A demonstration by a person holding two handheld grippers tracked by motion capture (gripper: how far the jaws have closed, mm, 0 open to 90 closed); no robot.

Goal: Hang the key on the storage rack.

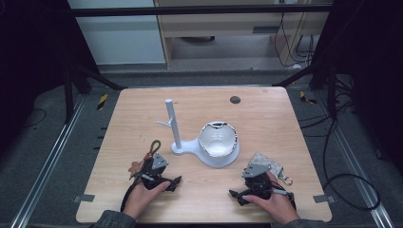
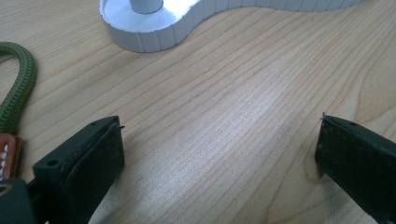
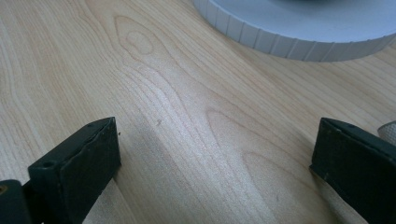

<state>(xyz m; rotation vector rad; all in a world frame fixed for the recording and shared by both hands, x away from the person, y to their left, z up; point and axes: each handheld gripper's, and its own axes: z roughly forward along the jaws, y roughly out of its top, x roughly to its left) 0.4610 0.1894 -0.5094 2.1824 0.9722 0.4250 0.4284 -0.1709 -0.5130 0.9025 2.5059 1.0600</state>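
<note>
Wooden table bears no readable writing; left gripper and right gripper jaws gape apart (nothing between).

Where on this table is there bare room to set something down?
Bare wood lies between the left tool and the right tool, in front of the white stand and bowl. The far edge around the dark round spot is bare too. It is crowded by the green cord and the patterned pouch.
</note>
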